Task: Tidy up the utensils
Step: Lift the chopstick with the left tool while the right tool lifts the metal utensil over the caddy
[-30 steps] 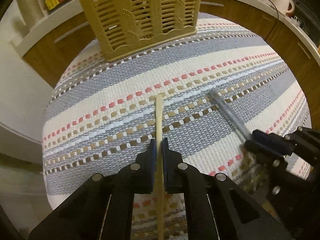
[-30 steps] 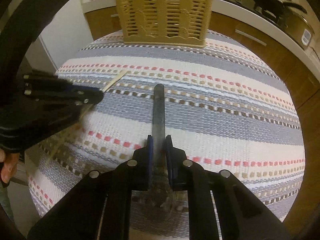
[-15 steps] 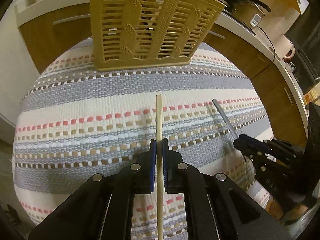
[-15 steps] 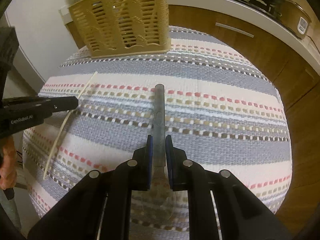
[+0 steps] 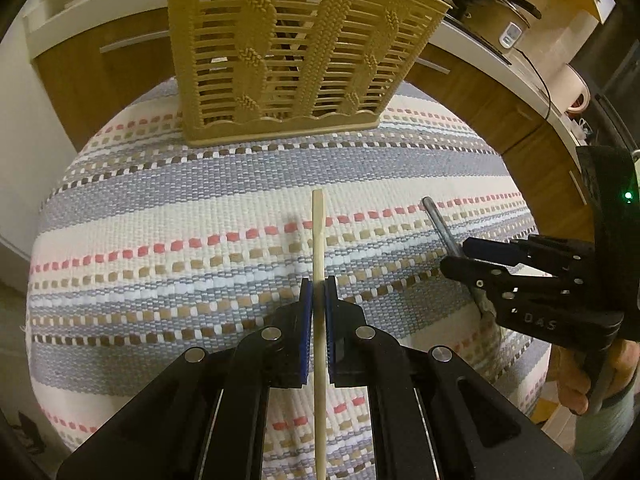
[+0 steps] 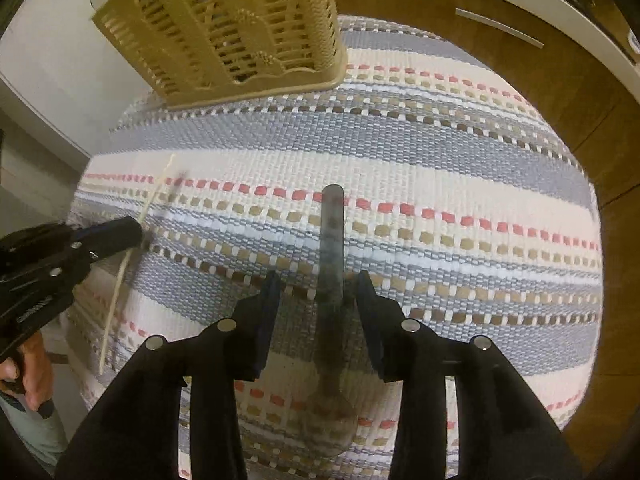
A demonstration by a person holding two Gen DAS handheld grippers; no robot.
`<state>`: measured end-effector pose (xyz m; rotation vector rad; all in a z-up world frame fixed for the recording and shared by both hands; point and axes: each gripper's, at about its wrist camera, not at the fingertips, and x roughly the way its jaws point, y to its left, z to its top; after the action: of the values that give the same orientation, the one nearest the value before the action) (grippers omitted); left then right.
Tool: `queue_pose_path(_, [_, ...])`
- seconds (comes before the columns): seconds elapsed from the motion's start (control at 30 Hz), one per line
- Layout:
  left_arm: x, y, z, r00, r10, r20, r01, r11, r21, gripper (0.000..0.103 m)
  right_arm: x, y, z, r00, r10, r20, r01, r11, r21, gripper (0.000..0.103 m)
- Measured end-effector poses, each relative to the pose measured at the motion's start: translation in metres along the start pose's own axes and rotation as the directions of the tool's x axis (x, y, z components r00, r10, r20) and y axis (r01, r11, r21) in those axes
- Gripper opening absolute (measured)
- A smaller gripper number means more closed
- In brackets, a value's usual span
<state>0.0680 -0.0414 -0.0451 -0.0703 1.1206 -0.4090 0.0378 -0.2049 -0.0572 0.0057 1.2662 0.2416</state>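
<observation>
My left gripper (image 5: 314, 289) is shut on a pale wooden chopstick (image 5: 318, 240) and holds it over the striped mat, pointing toward the tan slotted utensil basket (image 5: 288, 52). The left gripper also shows in the right wrist view (image 6: 136, 232) with the chopstick (image 6: 120, 280). My right gripper (image 6: 318, 284) is open, its jaws standing apart on either side of a grey metal spoon (image 6: 332, 280) that lies between them, bowl toward the camera. The right gripper (image 5: 460, 256) and the spoon handle (image 5: 438, 220) show at right in the left wrist view. The basket (image 6: 240, 28) is at the mat's far edge.
A striped woven mat (image 5: 200, 216) covers the round table. Several utensils stand in the basket. Wooden cabinets with a white counter (image 5: 480, 52) curve behind, holding pots and a kettle. A white wall (image 6: 52, 52) lies to the left.
My right gripper has opened and let go of the spoon, which was clamped before. My left gripper has risen and moved closer to the basket with the chopstick still in it.
</observation>
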Motion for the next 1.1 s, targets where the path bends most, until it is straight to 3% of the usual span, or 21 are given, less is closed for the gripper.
queue_pose_path(0.03, [-0.001, 0.002, 0.000, 1.000, 0.000, 0.003, 0.000, 1.000, 0.002, 0.004, 0.001, 0.003, 0.001, 1.000, -0.026, -0.010, 0.026, 1.000, -0.015, 0.015])
queue_pose_path(0.07, [-0.002, 0.002, 0.000, 1.000, 0.001, 0.011, -0.001, 1.000, 0.004, 0.004, 0.002, 0.007, 0.002, 0.998, -0.060, -0.016, 0.060, 0.998, -0.036, 0.011])
queue_pose_path(0.17, [-0.009, 0.003, 0.001, 0.999, 0.001, 0.038, -0.001, 1.000, 0.014, 0.004, 0.004, 0.013, 0.004, 0.996, -0.086, -0.032, 0.084, 0.994, -0.064, 0.010])
queue_pose_path(0.27, [-0.023, 0.003, 0.001, 0.996, -0.019, 0.082, 0.018, 1.000, 0.020, 0.004, -0.004, 0.016, 0.003, 0.999, -0.050, -0.009, 0.049, 0.996, -0.068, 0.010])
queue_pose_path(0.4, [-0.056, 0.007, 0.005, 0.984, -0.038, 0.174, 0.032, 0.999, 0.032, 0.004, -0.037, 0.016, 0.005, 0.995, 0.044, 0.088, -0.038, 0.997, -0.071, 0.010])
queue_pose_path(0.57, [-0.106, 0.008, 0.017, 0.944, -0.082, 0.320, 0.068, 0.996, 0.055, 0.004, -0.097, 0.024, 0.018, 0.951, 0.120, 0.286, -0.090, 0.989, -0.116, 0.010])
queue_pose_path(0.73, [-0.148, -0.008, 0.046, 0.880, -0.118, 0.460, 0.080, 0.992, 0.102, 0.004, -0.151, 0.030, 0.040, 0.853, 0.148, 0.501, -0.076, 0.984, -0.161, 0.010])
queue_pose_path(0.87, [-0.169, -0.019, 0.074, 0.801, -0.134, 0.584, 0.071, 0.989, 0.129, 0.004, -0.177, 0.036, 0.065, 0.751, 0.146, 0.644, -0.043, 0.984, -0.173, 0.010])
queue_pose_path(1.0, [-0.167, -0.019, 0.098, 0.728, -0.144, 0.670, 0.091, 0.989, 0.113, 0.004, -0.178, 0.032, 0.094, 0.685, 0.153, 0.712, -0.045, 0.985, -0.168, 0.010])
queue_pose_path(1.03, [-0.165, -0.019, 0.102, 0.719, -0.144, 0.680, 0.093, 0.990, 0.110, 0.004, -0.178, 0.031, 0.099, 0.665, 0.149, 0.732, -0.040, 0.986, -0.165, 0.010])
queue_pose_path(1.1, [-0.159, -0.017, 0.110, 0.681, -0.144, 0.718, 0.097, 0.990, 0.107, 0.004, -0.176, 0.030, 0.110, 0.612, 0.144, 0.778, -0.023, 0.986, -0.164, 0.010])
